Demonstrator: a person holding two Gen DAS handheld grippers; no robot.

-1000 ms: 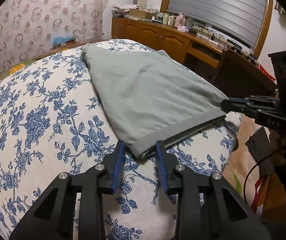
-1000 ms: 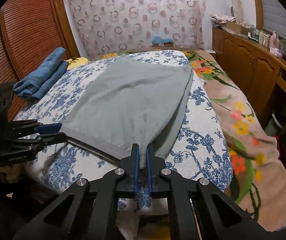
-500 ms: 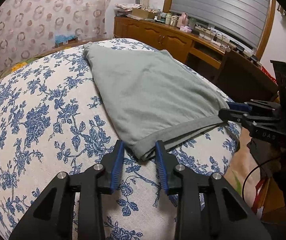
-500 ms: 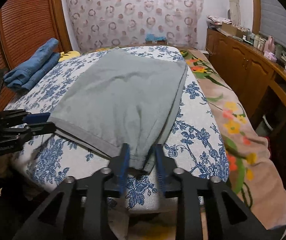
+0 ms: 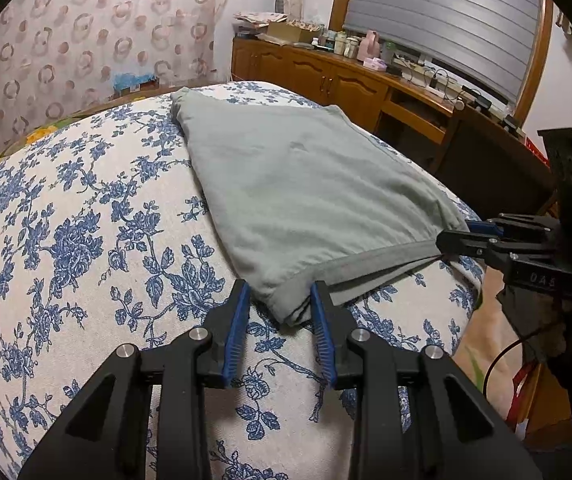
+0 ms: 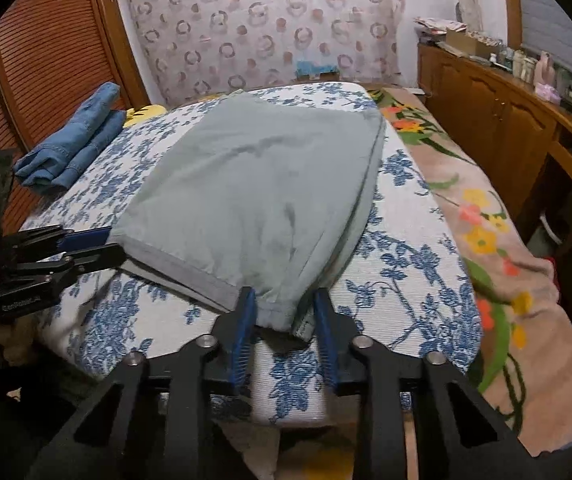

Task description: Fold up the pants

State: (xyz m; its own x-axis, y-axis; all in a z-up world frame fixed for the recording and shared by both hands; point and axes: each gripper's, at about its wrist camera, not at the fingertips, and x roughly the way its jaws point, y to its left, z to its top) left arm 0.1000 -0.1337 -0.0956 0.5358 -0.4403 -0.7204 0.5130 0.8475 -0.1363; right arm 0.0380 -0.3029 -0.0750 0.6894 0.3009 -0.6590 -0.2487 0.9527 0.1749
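Observation:
Grey-green pants (image 5: 310,192) lie flat on the blue-flowered bedspread (image 5: 86,248), with the banded edge towards me. My left gripper (image 5: 280,300) is open, with its jaws either side of the near left corner of that edge. My right gripper (image 6: 284,306) is open too, with its jaws either side of the near right corner. The pants also show in the right wrist view (image 6: 262,172). Each gripper shows in the other's view: the right one (image 5: 462,236) and the left one (image 6: 102,246), both at the band's ends.
Folded blue jeans (image 6: 70,148) lie at the bed's far left. A peach flowered blanket (image 6: 486,232) covers the bed's right side. A wooden cabinet (image 5: 326,76) with bottles runs along the right wall under a window blind. A patterned curtain (image 6: 270,20) hangs behind the bed.
My right gripper was shut on the pants' corner and has opened, and the corner now lies on the bed. My left gripper stayed open at its corner.

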